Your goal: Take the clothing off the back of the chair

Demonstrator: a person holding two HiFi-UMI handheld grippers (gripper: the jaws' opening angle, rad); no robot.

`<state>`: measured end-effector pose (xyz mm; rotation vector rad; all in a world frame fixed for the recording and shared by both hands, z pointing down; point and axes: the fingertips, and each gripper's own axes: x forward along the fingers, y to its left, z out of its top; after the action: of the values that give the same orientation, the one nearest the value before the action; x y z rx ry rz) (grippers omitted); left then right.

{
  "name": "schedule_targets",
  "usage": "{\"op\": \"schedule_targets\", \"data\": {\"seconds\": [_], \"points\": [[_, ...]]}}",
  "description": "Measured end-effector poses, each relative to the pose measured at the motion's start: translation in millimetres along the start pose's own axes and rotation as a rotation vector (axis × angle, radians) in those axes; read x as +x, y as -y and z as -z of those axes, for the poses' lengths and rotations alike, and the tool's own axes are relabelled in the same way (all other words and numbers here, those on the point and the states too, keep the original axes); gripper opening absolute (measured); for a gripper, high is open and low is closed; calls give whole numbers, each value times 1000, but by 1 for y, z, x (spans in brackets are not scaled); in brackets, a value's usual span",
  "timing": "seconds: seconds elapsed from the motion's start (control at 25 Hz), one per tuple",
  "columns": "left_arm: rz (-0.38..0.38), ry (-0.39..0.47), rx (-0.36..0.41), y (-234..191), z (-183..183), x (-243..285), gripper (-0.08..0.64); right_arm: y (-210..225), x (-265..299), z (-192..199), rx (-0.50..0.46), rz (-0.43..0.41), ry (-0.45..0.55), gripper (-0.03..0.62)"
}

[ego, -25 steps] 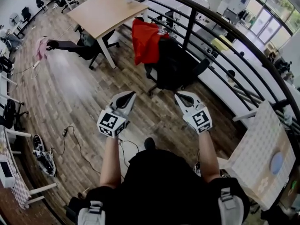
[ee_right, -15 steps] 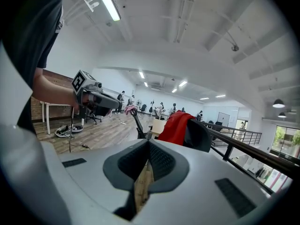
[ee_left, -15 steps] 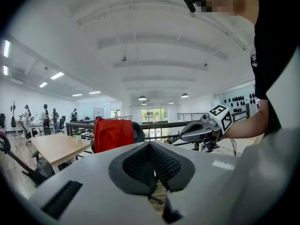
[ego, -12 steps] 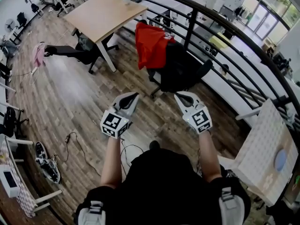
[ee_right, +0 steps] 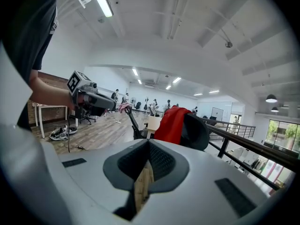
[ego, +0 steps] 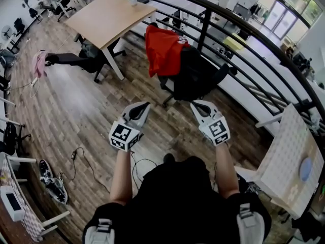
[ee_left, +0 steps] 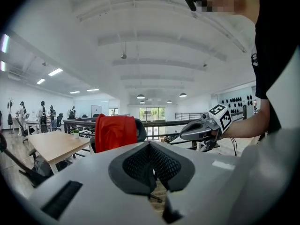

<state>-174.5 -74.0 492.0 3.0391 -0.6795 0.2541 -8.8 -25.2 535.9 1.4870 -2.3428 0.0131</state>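
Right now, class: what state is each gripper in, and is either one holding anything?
Left gripper: shut, holding nothing.
Right gripper: shut, holding nothing.

I'm looking at an open-plan office on an upper level. A black swivel office chair (ego: 195, 78) stands on a wood-plank floor (ego: 76, 111) near a pale wooden surface (ego: 109, 14), with more desk chairs (ego: 20, 25) off by the far wall. A curved black railing (ego: 238, 29) edges the floor, and past it I see what look like long white desks (ego: 238, 88) on a lower level. Strip lights (ee_right: 104, 1) run along the white ceiling, and people (ee_left: 42, 110) stand at distant workstations.
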Motion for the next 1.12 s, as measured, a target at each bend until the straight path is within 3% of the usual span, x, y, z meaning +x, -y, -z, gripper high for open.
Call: {"op": "schedule_targets", "data": {"seconds": [0.28,0.6,0.8,1.12], "points": [[12,-9,-2,1,2,13,2,18,-4,5,14,25,12,-2],[-39,-8,-11,-12,-4,37,2,52,10,7,-3,-6,10,-2],[-70,-14,-5,-22,-13,58,2,89,23,0,-40,-31,30,-2],[-110,-40,5,-34,-10,85,2,140,33,6,-7,-13,42,-2]]}}
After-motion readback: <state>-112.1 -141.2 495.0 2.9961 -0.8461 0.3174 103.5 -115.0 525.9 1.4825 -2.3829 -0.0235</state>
